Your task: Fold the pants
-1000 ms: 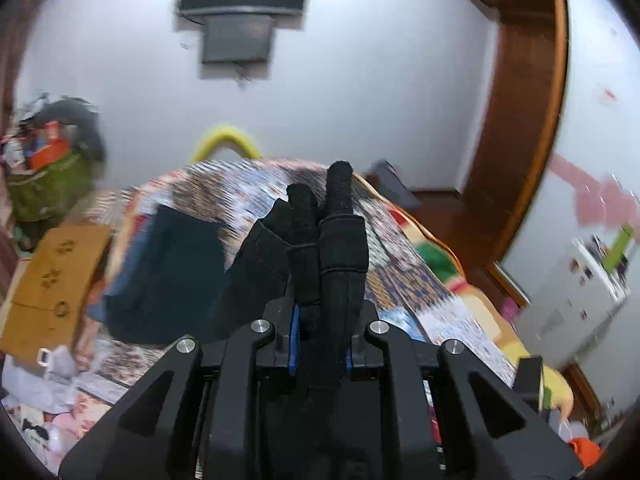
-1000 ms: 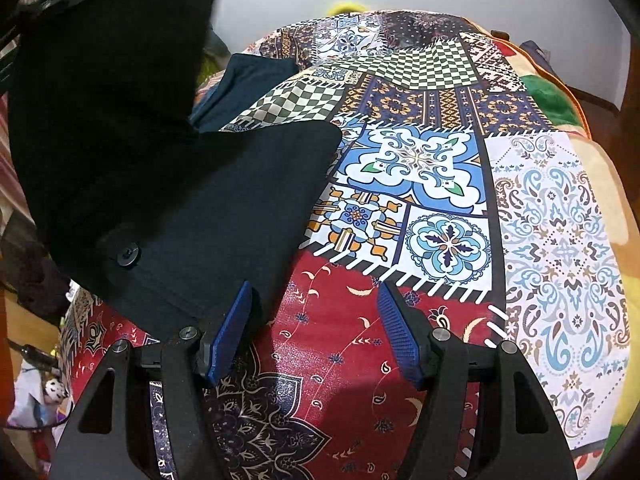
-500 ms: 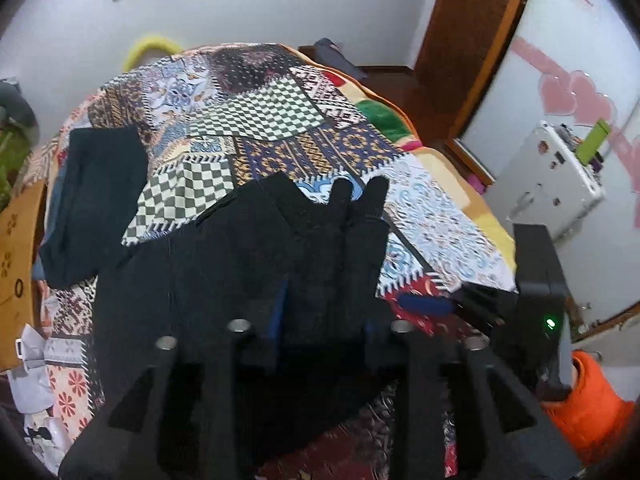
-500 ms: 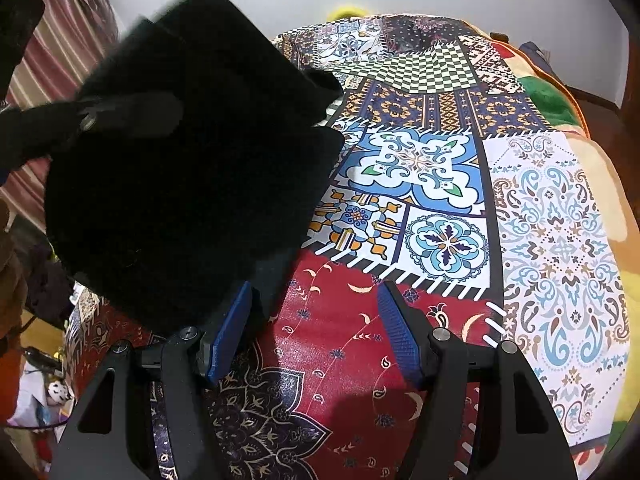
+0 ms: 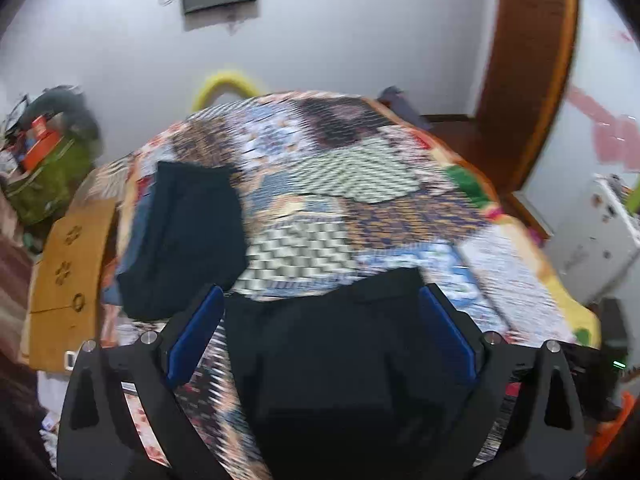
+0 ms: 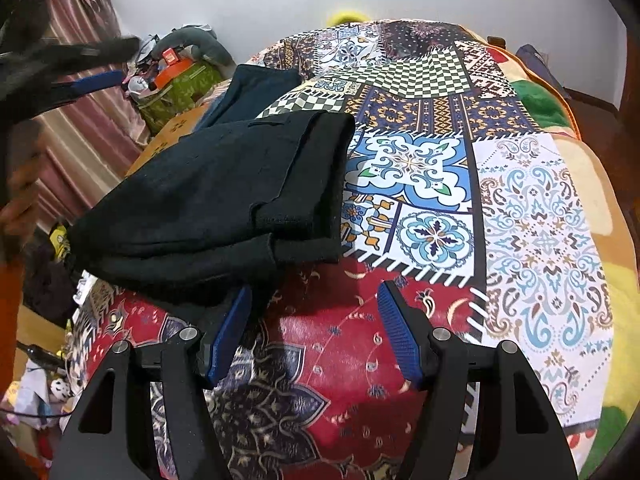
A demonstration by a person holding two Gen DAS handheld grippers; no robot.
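The black pants [image 6: 224,208] lie folded in a thick stack on the patchwork bedspread [image 6: 440,152], near its front left corner. My right gripper [image 6: 314,332] is open and empty, low over the red patch, its left finger at the stack's near edge. My left gripper [image 5: 320,336] is open and empty, raised above the folded black pants [image 5: 332,344], which show between its fingers. It also shows blurred at the upper left of the right wrist view [image 6: 80,76].
A second dark folded garment [image 5: 188,232] lies at the bed's far left [image 6: 256,92]. A brown cardboard box [image 5: 64,272] and a green bag [image 5: 48,176] of clutter stand left of the bed. A white cabinet [image 5: 596,240] and wooden door frame [image 5: 524,72] are to the right.
My left gripper laid the top fold of the pants down onto the stack, opened, let go and lifted back. My right gripper has stayed put and open.
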